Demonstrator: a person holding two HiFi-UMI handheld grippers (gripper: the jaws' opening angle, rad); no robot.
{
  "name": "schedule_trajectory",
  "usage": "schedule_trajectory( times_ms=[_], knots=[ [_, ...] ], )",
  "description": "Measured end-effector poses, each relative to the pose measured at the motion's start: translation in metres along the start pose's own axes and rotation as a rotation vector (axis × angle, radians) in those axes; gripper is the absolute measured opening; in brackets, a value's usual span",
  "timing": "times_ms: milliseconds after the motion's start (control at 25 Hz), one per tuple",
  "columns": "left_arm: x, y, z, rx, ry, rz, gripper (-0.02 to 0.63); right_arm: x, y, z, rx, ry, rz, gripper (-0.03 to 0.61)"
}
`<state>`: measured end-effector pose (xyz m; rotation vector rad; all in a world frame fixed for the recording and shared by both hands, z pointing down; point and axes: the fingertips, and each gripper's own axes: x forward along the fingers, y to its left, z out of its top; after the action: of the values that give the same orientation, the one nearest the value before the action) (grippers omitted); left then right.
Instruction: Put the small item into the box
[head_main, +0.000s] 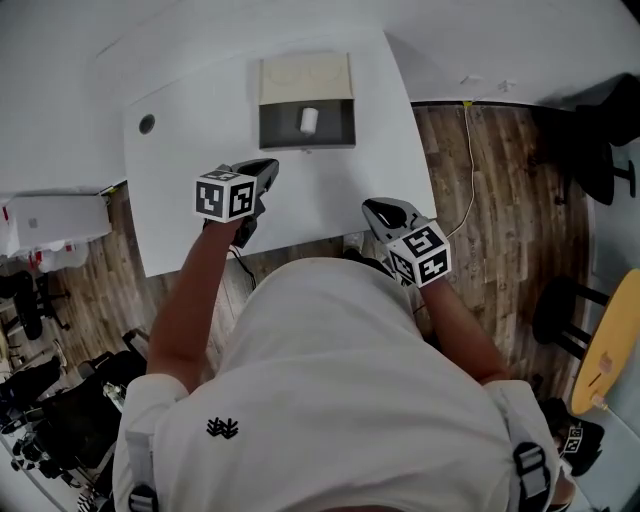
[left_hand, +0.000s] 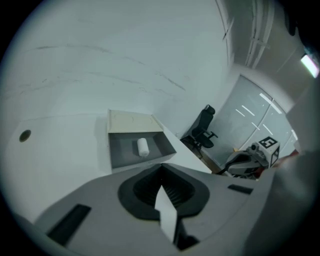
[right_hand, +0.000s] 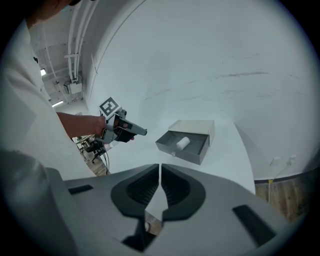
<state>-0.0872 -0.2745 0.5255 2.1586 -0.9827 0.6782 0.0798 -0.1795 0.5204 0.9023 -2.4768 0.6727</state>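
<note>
Head view looks steeply down; both gripper views share the box (left_hand: 131, 122).

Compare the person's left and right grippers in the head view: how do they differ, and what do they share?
The left gripper shows further over the white table, nearer the box; the right gripper shows by the table's near edge. The left gripper slants toward the picture's right, the right gripper toward its left. Shared: both are shut and empty.

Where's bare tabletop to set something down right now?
Free: the white table between the round hole and the box, and the strip from the box to the near edge. Occupied: the box's tray, holding the small roll.
</note>
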Motion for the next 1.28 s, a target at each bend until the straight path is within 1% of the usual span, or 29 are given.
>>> schedule_trajectory(
  times_ms=[120, 200, 320, 520, 720, 920, 1280],
  knots=[
    [-0.033, -0.017, -0.011, 0.013, -0.060, -0.083, 0.006, 0.003, 0.026, 0.000, -0.010, -0.005, -0.015, 0.015],
    [-0.057, -0.028, -0.023, 0.025, -0.090, -0.123, 0.006, 0.002, 0.046, -0.001, -0.020, -0.009, -0.026, 0.012],
    [-0.089, -0.039, -0.042, 0.045, -0.124, -0.155, 0.006, 0.000, 0.074, -0.006, -0.032, -0.011, -0.036, 0.011],
    [-0.128, -0.048, -0.070, 0.044, -0.164, -0.207, 0.006, 0.004, 0.107, -0.014, -0.038, -0.002, -0.040, 0.008],
    [-0.159, -0.058, -0.093, 0.053, -0.201, -0.242, 0.006, 0.001, 0.134, -0.021, -0.024, -0.008, -0.044, 0.008],
    [-0.170, -0.063, -0.113, 0.054, -0.207, -0.259, 0.006, -0.005, 0.150, -0.029, -0.017, 0.002, -0.046, 0.008],
    [-0.177, -0.061, -0.119, 0.068, -0.222, -0.275, 0.006, -0.001, 0.162, -0.025, -0.038, 0.008, -0.051, 0.006]
  ],
)
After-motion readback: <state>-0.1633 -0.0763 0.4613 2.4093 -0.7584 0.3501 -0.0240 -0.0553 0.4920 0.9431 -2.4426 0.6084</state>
